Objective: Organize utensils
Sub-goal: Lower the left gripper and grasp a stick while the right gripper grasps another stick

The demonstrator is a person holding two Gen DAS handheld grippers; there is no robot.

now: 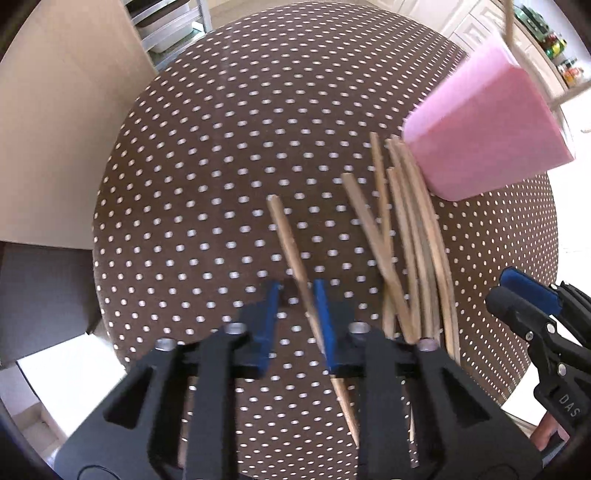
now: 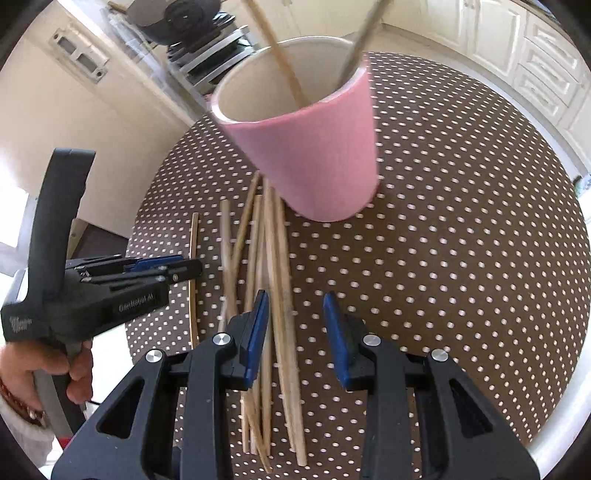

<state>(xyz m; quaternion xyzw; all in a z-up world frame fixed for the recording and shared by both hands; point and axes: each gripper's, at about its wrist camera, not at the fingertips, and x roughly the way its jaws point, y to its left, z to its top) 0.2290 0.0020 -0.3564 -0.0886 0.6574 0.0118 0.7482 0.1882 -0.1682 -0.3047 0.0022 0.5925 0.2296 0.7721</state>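
A round worktop (image 1: pixel 221 166) covered in a brown cloth with white dots fills both views; around it stand cream walls, white panelled cabinets (image 2: pixel 517 55) and a metal rack of trays (image 1: pixel 166 26). On the cloth stands a pink cup (image 2: pixel 325 155) with a pale inside, upright, holding two wooden sticks (image 2: pixel 280 55) that lean out over its rim. Just beside its base a loose bundle of thin, light wooden chopsticks (image 2: pixel 273 295) lies flat, some crossing one another, their far ends close to the foot of the cup. One single chopstick (image 1: pixel 295 266) lies apart from the bundle, to its left in the left wrist view. The left gripper (image 1: pixel 295 314) has its blue-padded fingers apart on either side of that single stick; the stick runs between them close to the right pad, and whether it touches cannot be told. The right gripper (image 2: pixel 295 328) hangs over the near end of the bundle with its fingers spread, the left pad above the sticks and not closed on any. In the right wrist view a hand (image 2: pixel 44 373) holds the left gripper's handle at the edge of the worktop.
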